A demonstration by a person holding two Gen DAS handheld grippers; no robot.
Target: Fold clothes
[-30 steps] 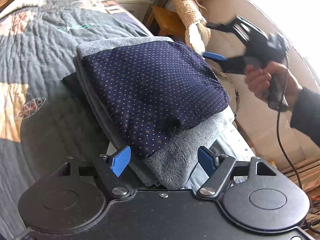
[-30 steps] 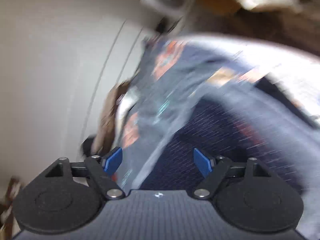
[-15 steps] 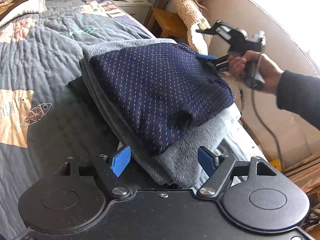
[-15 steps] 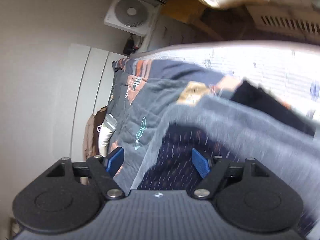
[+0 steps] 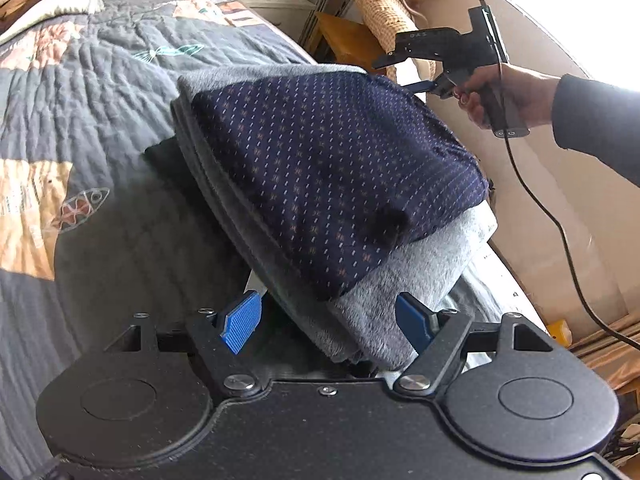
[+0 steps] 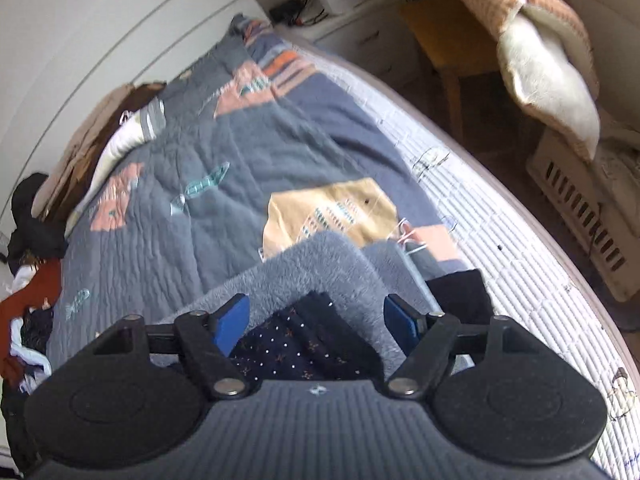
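On a quilt (image 5: 100,128), a folded stack (image 5: 332,168) tilts. Left gripper (image 5: 328,316) straddles its near corner, jaws apart. Right gripper (image 6: 316,312), angled down at the far corner, has been closing, jaws still apart.

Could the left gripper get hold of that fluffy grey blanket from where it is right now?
Probably yes. The left gripper is open, and the near corner of the grey blanket already lies between its blue pads, with nothing in between. The navy dotted garment lies on top, farther back, so closing should catch the blanket alone.
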